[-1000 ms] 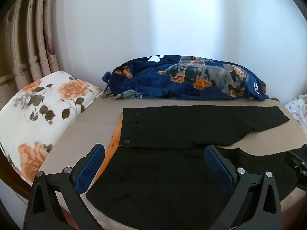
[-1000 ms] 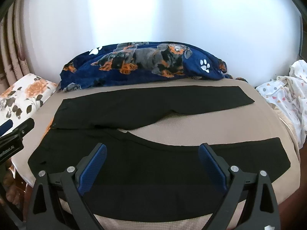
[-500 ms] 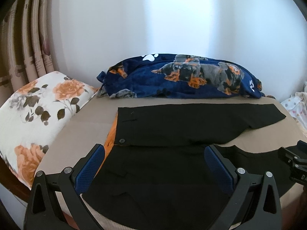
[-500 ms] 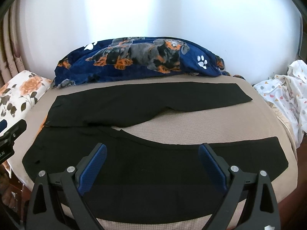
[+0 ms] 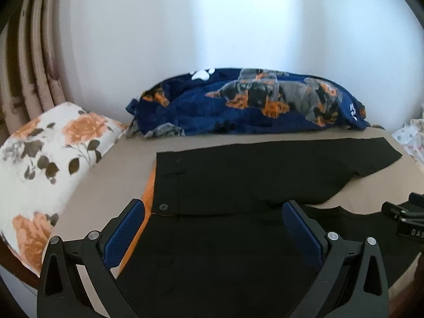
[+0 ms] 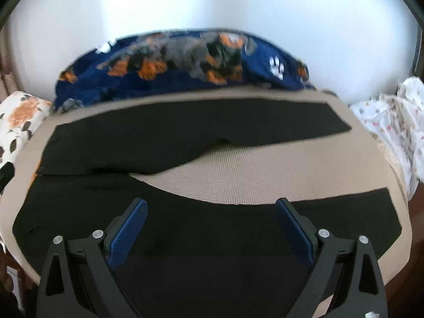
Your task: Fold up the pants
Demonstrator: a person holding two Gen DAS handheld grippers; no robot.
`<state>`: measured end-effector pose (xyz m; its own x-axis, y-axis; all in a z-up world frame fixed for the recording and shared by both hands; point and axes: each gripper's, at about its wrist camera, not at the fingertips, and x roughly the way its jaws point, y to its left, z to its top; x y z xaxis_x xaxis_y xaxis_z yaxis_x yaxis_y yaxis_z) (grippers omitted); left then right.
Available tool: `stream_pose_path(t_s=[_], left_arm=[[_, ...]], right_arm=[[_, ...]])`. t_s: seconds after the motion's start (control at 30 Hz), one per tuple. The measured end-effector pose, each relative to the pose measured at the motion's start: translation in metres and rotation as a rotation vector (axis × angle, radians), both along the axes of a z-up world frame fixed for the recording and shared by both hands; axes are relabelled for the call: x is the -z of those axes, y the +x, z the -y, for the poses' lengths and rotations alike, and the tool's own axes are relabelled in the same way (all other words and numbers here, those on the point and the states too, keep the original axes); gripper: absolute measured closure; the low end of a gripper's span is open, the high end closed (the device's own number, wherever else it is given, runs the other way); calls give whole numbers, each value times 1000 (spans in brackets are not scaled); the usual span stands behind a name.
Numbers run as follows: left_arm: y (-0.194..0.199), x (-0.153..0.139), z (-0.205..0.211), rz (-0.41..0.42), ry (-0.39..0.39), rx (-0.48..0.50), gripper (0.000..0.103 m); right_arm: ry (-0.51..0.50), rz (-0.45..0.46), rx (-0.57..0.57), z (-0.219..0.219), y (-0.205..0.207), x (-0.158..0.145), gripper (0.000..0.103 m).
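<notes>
Black pants (image 5: 238,180) lie spread flat on the beige bed (image 5: 111,175), waist at the left and both legs running right, apart from each other. An orange lining (image 5: 148,188) shows at the waist edge. In the right wrist view the pants (image 6: 185,228) show their far leg (image 6: 185,132) and near leg with bare bed (image 6: 265,175) between. My left gripper (image 5: 212,228) is open and empty above the waist area. My right gripper (image 6: 210,225) is open and empty above the near leg, and it shows at the right edge of the left wrist view (image 5: 405,217).
A navy dog-print blanket (image 5: 251,103) lies bunched along the far edge by the white wall. A floral pillow (image 5: 47,159) sits at the left with curtains (image 5: 29,74) behind it. Patterned white cloth (image 6: 392,132) lies at the right of the bed.
Both grippers have moved forward and lower toward the pants, which now look larger. The right wrist view is blurred by motion. Both grippers stay open.
</notes>
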<state>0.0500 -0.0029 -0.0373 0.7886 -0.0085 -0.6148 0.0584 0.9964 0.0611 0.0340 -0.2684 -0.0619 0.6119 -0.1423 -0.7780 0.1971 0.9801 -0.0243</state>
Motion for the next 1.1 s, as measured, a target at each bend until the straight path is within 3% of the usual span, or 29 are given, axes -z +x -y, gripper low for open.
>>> stream_pose_path(t_s=[0.13, 0.33, 0.47, 0.73, 0.9, 1.0, 1.1], left_arm=[[4, 2, -2, 11, 4, 13, 1], [18, 17, -8, -52, -1, 26, 2], [25, 26, -11, -68, -2, 32, 10], [40, 31, -16, -49, 22, 46, 10], [73, 27, -63, -73, -96, -5, 11], [98, 24, -102, -78, -211, -23, 18], [130, 30, -133, -102, -250, -37, 28]], right_arm=[[-21, 24, -9, -2, 2, -6, 8], [-28, 2, -23, -8, 13, -1, 8], [-27, -16, -28, -10, 21, 5, 8], [-19, -35, -43, -15, 34, 13, 8], [2, -38, -73, -18, 36, 18, 8], [44, -45, -87, -21, 38, 25, 8], [51, -51, -100, -26, 39, 29, 8]])
